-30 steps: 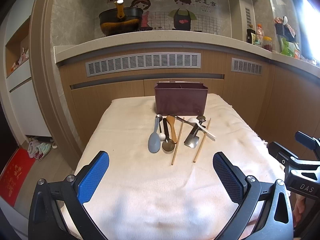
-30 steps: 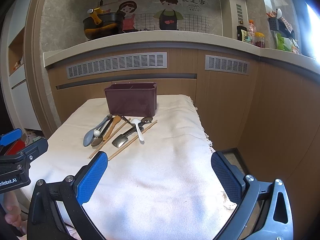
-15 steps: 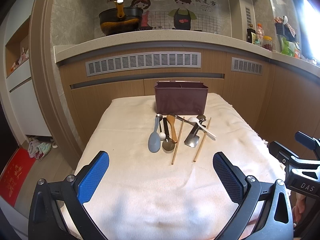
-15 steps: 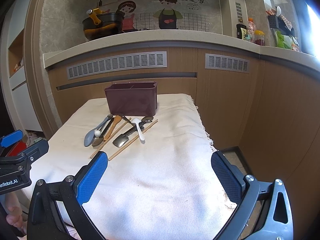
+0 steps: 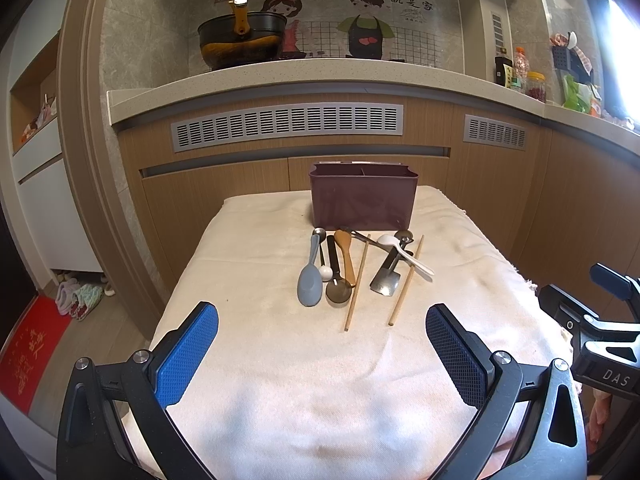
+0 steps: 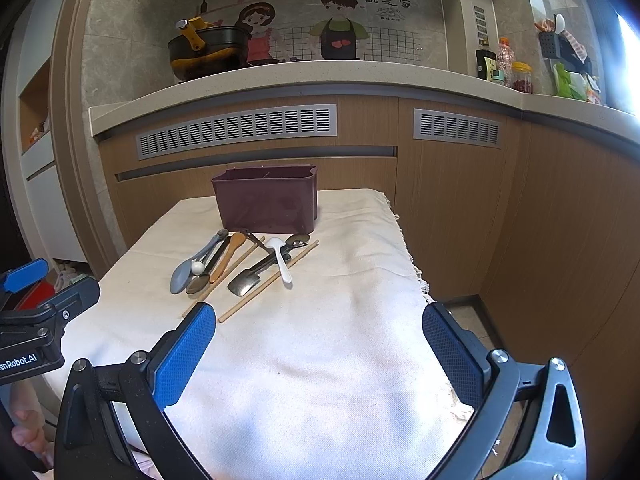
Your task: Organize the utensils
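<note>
Starting with both left tongs (image 5: 322, 354) and right tongs (image 6: 319, 350) wide open and empty, I should approach one outer chopstick (image 5: 406, 282) among the utensils lying before the box (image 5: 363, 196) on the worktop (image 5: 280, 360).

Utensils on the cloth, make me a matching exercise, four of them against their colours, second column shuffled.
Column one:
1. rice paddle
2. soup spoon
3. chopsticks
4. utensil caddy

Column two:
A. white
B. dark maroon
C. grey-blue
D. light wood

Pairs: 1-C, 2-A, 3-D, 4-B
</note>
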`<action>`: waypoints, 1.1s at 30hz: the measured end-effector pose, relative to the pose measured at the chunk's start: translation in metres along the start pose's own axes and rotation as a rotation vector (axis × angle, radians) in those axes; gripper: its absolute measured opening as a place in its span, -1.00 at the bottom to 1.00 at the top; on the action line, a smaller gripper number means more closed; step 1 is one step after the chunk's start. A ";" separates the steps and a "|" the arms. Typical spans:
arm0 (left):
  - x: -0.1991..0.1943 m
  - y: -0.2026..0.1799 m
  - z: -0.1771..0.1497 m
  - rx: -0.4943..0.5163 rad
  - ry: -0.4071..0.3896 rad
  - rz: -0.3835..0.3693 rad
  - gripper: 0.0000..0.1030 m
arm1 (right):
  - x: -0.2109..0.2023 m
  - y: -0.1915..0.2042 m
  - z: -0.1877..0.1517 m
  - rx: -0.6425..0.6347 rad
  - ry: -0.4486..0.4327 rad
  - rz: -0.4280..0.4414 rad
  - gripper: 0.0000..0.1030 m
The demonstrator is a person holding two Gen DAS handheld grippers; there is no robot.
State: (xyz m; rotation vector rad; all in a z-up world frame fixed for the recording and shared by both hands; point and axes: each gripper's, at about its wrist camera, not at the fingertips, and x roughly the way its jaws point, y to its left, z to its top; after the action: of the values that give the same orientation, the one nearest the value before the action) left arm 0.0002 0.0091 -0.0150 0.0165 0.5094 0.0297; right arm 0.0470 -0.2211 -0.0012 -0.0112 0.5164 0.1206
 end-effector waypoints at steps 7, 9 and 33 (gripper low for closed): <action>0.023 0.009 0.020 0.003 0.027 -0.062 1.00 | 0.018 -0.001 0.017 -0.030 0.015 -0.016 1.00; 0.036 0.014 0.030 0.009 0.030 -0.061 1.00 | 0.028 0.000 0.027 -0.052 0.007 -0.035 1.00; 0.186 0.117 0.067 -0.089 0.146 -0.025 0.70 | 0.289 0.061 0.072 -0.252 0.384 0.199 -0.08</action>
State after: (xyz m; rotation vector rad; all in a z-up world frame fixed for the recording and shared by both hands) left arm 0.1928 0.1312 -0.0442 -0.0796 0.6540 0.0296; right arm 0.3245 -0.1252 -0.0794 -0.2334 0.8833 0.3826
